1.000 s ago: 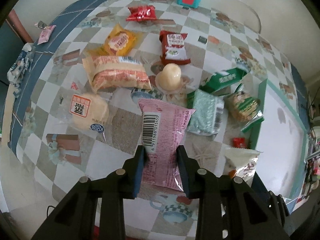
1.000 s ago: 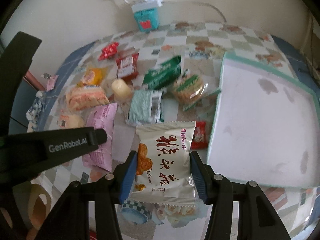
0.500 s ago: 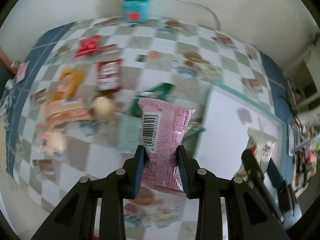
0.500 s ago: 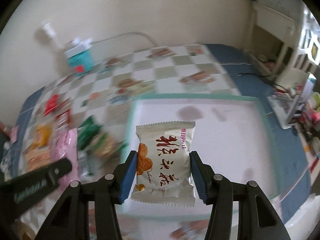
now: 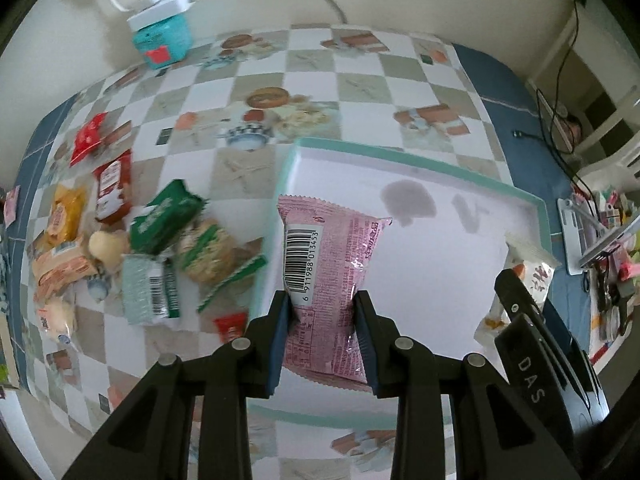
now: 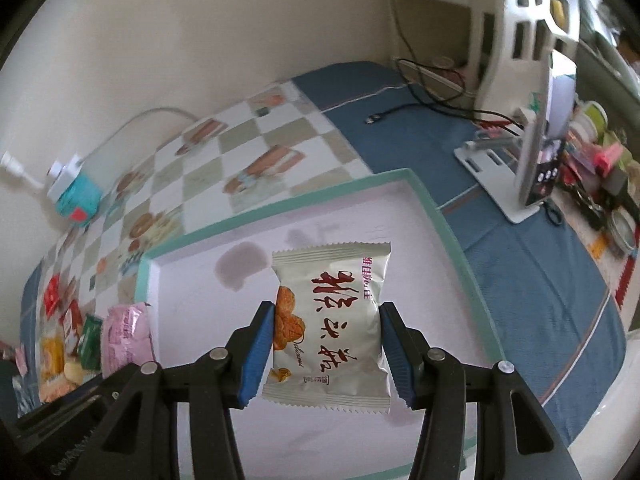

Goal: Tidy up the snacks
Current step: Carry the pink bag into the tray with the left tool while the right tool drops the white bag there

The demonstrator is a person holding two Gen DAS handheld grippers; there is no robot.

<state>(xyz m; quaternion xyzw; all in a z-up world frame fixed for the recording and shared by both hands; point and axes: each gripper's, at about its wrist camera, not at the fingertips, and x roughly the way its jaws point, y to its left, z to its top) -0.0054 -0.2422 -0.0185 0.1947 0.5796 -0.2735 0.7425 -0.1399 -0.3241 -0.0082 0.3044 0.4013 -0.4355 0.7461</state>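
My left gripper (image 5: 323, 312) is shut on a pink snack packet (image 5: 326, 272) with a barcode, held above the left part of a white tray with a teal rim (image 5: 420, 160). My right gripper (image 6: 326, 344) is shut on a white packet with red characters (image 6: 332, 320), held above the same tray (image 6: 288, 206). The white packet also shows at the right in the left wrist view (image 5: 528, 272). The pink packet shows at the lower left in the right wrist view (image 6: 124, 334). The tray floor looks bare apart from shadows.
Several snack packets lie left of the tray on the checkered tablecloth: a green one (image 5: 166, 216), a red one (image 5: 114, 186), a yellow one (image 5: 66, 212), a pale green one (image 5: 148, 290). A teal box (image 5: 164, 36) stands by the wall. A phone stand (image 6: 532, 168) and clutter are to the right.
Both grippers have swung right from above the snack pile to above the tray, each still holding its packet.
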